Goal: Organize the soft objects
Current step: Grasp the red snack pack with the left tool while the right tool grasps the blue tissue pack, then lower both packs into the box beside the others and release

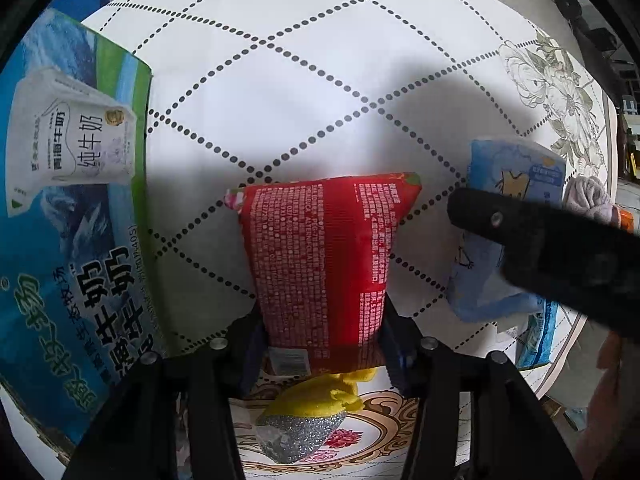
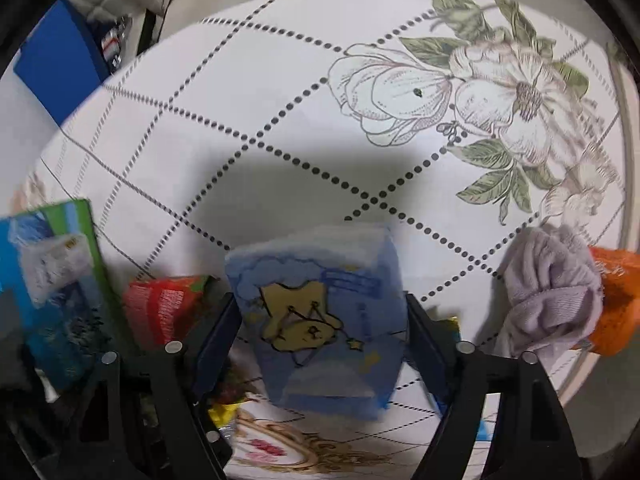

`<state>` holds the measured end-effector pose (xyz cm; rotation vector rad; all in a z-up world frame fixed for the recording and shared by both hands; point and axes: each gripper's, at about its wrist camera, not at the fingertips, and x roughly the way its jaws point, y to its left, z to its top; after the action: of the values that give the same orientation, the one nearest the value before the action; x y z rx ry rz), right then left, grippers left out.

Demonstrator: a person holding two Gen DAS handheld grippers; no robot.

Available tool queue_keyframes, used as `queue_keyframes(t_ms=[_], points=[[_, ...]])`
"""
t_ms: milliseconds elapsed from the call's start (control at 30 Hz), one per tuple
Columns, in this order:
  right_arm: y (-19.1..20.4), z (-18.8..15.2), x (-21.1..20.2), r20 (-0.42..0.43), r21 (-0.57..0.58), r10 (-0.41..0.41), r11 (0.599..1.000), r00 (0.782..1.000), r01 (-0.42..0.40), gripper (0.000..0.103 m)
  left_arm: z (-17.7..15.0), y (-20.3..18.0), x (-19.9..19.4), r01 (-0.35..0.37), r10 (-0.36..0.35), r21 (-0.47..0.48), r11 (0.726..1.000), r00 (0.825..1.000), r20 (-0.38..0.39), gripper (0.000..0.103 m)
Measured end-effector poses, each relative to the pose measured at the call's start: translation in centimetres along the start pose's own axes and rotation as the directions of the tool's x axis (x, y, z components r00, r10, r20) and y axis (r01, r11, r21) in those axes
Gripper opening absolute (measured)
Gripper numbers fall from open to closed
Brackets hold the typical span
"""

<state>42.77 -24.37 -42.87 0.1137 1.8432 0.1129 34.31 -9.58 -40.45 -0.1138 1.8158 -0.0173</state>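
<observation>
Item one: my left gripper [image 1: 320, 344] clamps the red snack bag [image 1: 324, 256]. Item two: my right gripper [image 2: 320, 340] clamps the blue tissue pack [image 2: 320, 320], right of the red bag. Milk carton box [image 1: 68, 220] stands left of it.

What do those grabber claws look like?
Both are matte black plastic frames with round silver screw heads. The left gripper and the right gripper each have two flat dark blue fingers. No cables or sleeves show.

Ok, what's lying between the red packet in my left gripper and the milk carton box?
Nothing: in the left wrist view only bare dotted tablecloth lies between the red packet and the milk carton box.
</observation>
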Motion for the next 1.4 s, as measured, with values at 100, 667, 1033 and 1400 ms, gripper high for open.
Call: queue_keyframes(t_ms=[100, 667, 1033, 1400], points=[[0.5, -0.5, -0.2, 0.02, -0.015, -0.05, 0.999, 0.999, 0.05, 0.055, -0.3, -0.2, -0.6, -0.007, 0.007, 0.006, 1.0, 1.0, 0.024, 0.044], [0.3, -8.0, -13.6, 0.234, -0.006, 0.067, 0.998, 0.97, -0.067, 0.043, -4.1, 1.9, -16.8, 0.092, -0.132, 0.147, 0.985, 0.947, 0.294, 0.043], [15.9, -17.8, -15.8, 0.237, -0.197, 0.256, 0.957, 0.937, -0.212, 0.043, -7.9, 20.5, -20.4, 0.015, -0.022, 0.024, 1.0, 0.946, 0.323, 0.043], [30.7, -16.6, -3.7, 0.08, -0.198, 0.233, 0.957, 0.969, -0.214, 0.043, -5.3, 32.4, -8.8, 0.004, 0.001, -0.07, 0.998, 0.998, 0.067, 0.043]])
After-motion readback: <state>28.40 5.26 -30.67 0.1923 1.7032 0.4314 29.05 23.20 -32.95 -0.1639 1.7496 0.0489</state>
